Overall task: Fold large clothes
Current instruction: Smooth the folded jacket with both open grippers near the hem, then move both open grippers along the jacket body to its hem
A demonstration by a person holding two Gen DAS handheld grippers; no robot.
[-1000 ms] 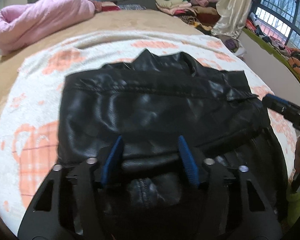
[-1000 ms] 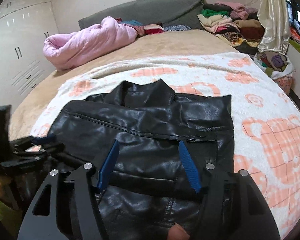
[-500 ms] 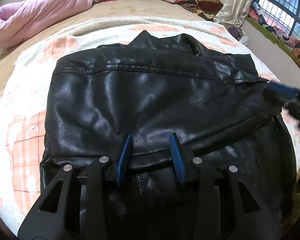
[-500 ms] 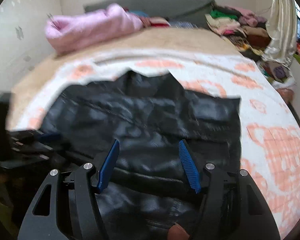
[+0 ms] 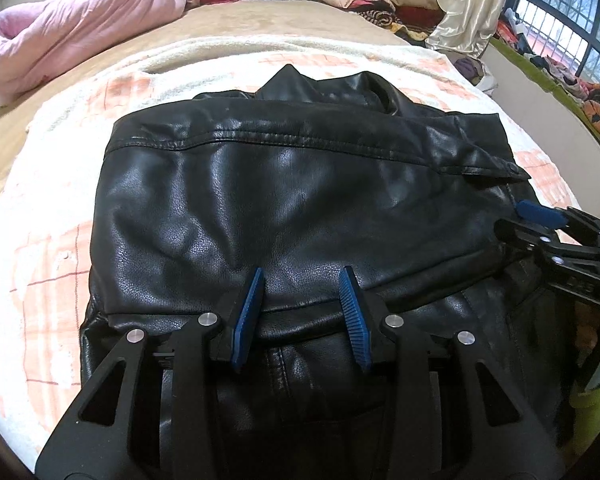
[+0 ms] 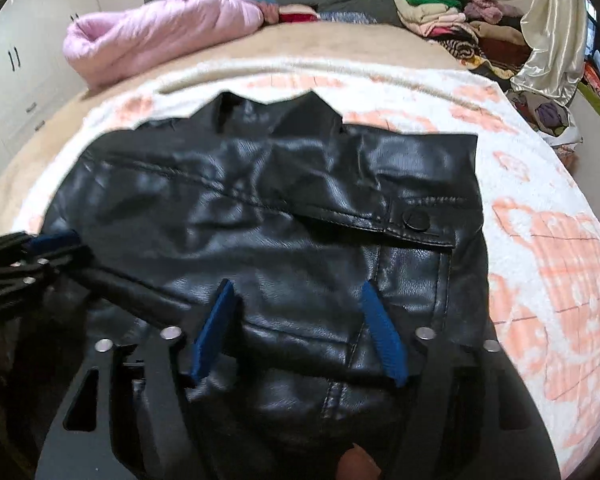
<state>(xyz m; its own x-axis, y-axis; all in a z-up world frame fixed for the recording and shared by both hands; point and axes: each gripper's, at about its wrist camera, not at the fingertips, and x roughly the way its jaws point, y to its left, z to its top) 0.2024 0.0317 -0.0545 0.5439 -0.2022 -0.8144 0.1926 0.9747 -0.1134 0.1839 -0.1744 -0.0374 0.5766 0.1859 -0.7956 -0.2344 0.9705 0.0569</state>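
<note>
- The glossy black leather jacket [image 5: 292, 200] lies partly folded on the white blanket with orange checks [image 5: 40, 280] (collar at the far side).
- The left gripper [image 5: 302, 276] hovers, jaws spread, over a fold edge.
- The right gripper [image 6: 296, 292], likewise agape, holds nothing.

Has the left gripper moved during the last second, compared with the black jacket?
Yes. The left gripper has moved forward over the black leather jacket, toward its collar; its blue fingertips now overlap the folded edge.

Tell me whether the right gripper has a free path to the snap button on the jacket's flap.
Probably yes: the snap button lies exposed on the black jacket, just ahead of the open right gripper, with nothing between them.
</note>
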